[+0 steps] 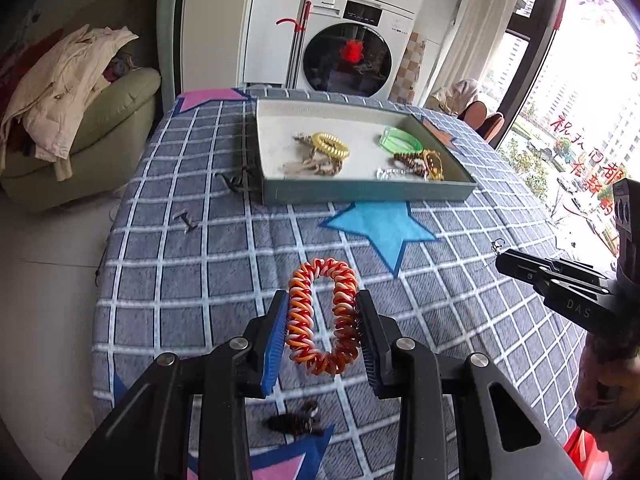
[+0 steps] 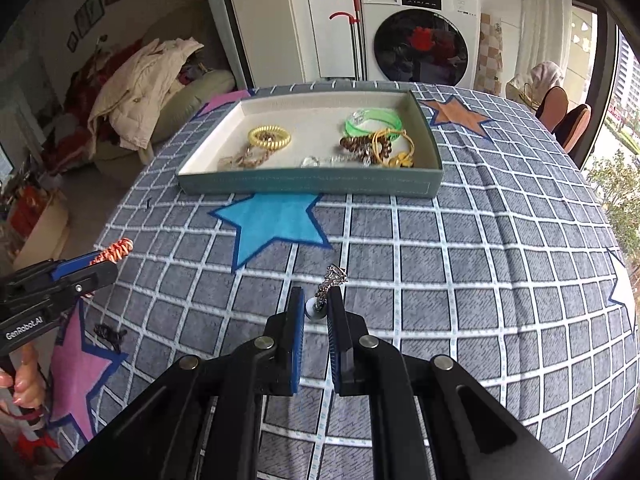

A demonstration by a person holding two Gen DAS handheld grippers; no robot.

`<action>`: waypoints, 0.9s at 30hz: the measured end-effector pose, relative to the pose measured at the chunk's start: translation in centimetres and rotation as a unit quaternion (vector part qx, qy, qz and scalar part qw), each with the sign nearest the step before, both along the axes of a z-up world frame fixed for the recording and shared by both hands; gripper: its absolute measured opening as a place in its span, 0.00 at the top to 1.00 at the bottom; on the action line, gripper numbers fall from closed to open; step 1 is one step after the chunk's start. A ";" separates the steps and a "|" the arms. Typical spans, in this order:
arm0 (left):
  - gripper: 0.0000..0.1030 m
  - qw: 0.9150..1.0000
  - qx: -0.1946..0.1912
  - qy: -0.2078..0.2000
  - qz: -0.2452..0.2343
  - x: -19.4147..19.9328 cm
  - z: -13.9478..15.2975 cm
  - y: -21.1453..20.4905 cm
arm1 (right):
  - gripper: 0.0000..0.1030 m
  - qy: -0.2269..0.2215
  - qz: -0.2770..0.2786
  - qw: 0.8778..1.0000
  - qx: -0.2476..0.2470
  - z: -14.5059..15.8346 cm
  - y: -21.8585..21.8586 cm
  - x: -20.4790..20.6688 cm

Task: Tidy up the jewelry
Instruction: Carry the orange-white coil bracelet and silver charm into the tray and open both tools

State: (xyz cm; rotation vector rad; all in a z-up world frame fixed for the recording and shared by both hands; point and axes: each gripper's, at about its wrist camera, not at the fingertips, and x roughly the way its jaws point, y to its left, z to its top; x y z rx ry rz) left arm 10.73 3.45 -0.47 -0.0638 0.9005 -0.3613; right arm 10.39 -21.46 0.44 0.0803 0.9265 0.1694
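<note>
You're mid-carry: left gripper (image 1: 322,312) clamps the coil band (image 1: 323,316), right gripper (image 2: 316,308) pinches a chain (image 2: 330,284); next, reach the far tray (image 2: 312,190)

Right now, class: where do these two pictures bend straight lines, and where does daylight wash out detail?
Left wrist view: the tablecloth grid bows outward, and the window at right is washed out. Right wrist view: the grid curves hard near the edges; the tray stays sharp and the window is bright.
</note>
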 end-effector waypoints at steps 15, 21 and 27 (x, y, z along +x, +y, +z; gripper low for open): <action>0.48 0.999 0.005 -0.033 -0.002 9.1 3.4 -3.2 | 0.88 -0.018 -0.004 0.999 0.048 3.0 -0.9 8.9; 0.48 0.999 0.023 -0.030 0.003 12.9 2.6 -4.6 | 0.88 -0.014 0.002 0.999 0.046 2.4 -0.1 12.7; 0.48 0.999 0.036 -0.023 0.015 15.6 1.2 -5.5 | 0.88 -0.004 -0.002 0.999 0.046 1.0 0.3 15.5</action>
